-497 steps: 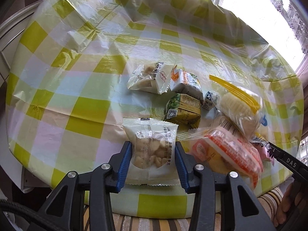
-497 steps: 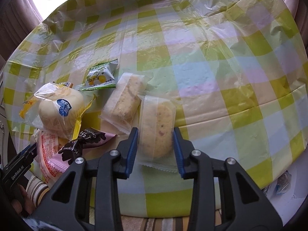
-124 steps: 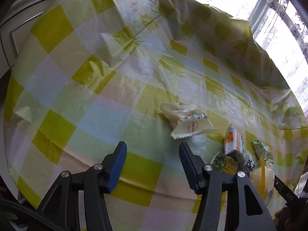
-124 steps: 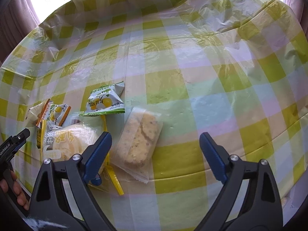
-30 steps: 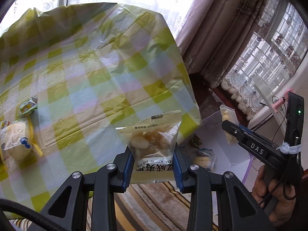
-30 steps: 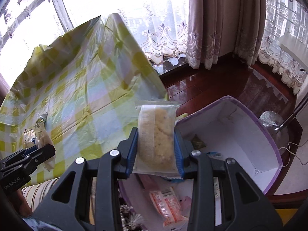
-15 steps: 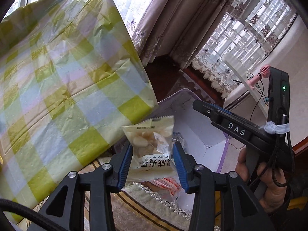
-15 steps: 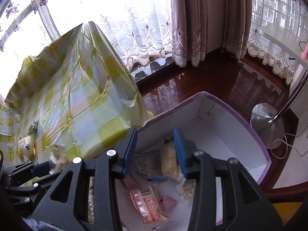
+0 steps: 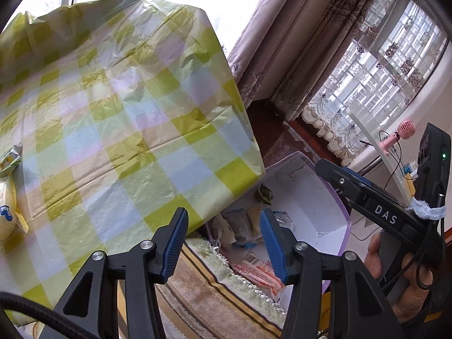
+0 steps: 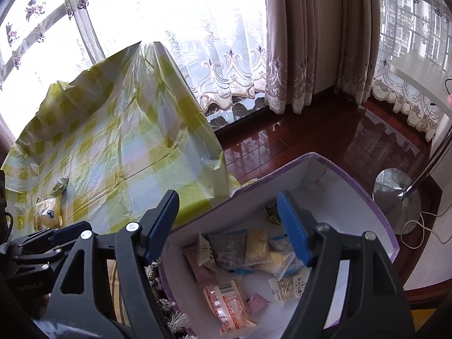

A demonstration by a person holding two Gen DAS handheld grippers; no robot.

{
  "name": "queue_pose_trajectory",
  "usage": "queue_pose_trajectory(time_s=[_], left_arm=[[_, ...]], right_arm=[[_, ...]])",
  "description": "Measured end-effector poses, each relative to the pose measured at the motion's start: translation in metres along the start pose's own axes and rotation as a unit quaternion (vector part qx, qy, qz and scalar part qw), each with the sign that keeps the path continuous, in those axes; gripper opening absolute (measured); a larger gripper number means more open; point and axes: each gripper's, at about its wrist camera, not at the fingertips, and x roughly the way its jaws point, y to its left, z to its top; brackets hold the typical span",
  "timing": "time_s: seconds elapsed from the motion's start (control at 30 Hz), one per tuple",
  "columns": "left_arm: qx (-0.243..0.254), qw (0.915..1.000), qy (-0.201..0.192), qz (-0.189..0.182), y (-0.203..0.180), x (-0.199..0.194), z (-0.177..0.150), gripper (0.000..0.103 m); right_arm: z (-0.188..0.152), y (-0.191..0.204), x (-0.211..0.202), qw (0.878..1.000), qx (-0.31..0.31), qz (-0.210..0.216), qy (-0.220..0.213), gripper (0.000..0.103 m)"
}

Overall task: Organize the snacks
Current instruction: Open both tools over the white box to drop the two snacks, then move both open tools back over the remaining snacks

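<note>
A white box with a purple rim (image 10: pixel 364 195) stands on the floor beside the table and holds several snack packets. Among them are the clear nut packet (image 10: pixel 288 285), a yellow cake packet (image 10: pixel 255 247) and a red-and-white packet (image 10: pixel 230 306). The box also shows in the left wrist view (image 9: pixel 316 206). My left gripper (image 9: pixel 223 234) is open and empty above the box's near edge. My right gripper (image 10: pixel 228 223) is open and empty over the box. A few snacks (image 10: pixel 48 212) lie on the checked tablecloth (image 10: pixel 113 152).
The right gripper's body and the hand holding it (image 9: pixel 395 214) fill the right of the left wrist view. A fringed rug (image 9: pixel 214 285) lies by the box. A lamp base (image 10: pixel 395 197) with a cord stands on the dark wood floor. Curtains hang behind.
Both grippers have opened over the box. The nut packet has dropped from the left one, and both released packets now lie in the box.
</note>
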Motion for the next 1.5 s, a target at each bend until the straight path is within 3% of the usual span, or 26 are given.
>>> queue_pose_trajectory(time_s=[0.2,0.4,0.57,0.73,0.87,1.0,1.17,1.4,1.5], left_arm=[[-0.031,0.9974,-0.054,0.034,0.035,-0.028,0.001,0.054],[-0.070,0.9868,-0.113,0.093,0.079,-0.063,-0.001,0.054],[-0.117,0.9711,-0.153,0.141,0.127,-0.095,-0.012,0.054],[-0.182,0.9494,-0.180,0.182,0.183,-0.125,-0.030,0.054],[-0.229,0.9332,-0.180,0.210,0.228,-0.145,-0.048,0.054],[-0.256,0.9244,-0.162,0.232,0.262,-0.153,-0.063,0.054],[-0.272,0.9220,-0.126,0.244,0.296,-0.149,-0.075,0.054],[-0.237,0.9357,-0.070,0.252,0.313,-0.126,-0.065,0.068],[-0.216,0.9387,-0.055,0.263,0.314,-0.116,-0.058,0.070]], right_arm=[[0.003,0.029,0.000,0.999,-0.027,0.024,0.000,0.077],[0.003,0.066,0.003,0.997,-0.044,0.062,0.013,0.077],[0.000,0.101,0.007,0.994,-0.070,0.085,0.023,0.077],[-0.004,0.134,0.015,0.991,-0.082,0.103,0.037,0.077],[-0.006,0.158,0.022,0.988,-0.096,0.113,0.044,0.077],[-0.007,0.179,0.030,0.985,-0.107,0.124,0.050,0.077],[-0.009,0.202,0.047,0.981,-0.114,0.138,0.073,0.077],[-0.007,0.234,0.068,0.976,-0.143,0.142,0.082,0.077],[-0.003,0.249,0.079,0.974,-0.153,0.144,0.082,0.077]])
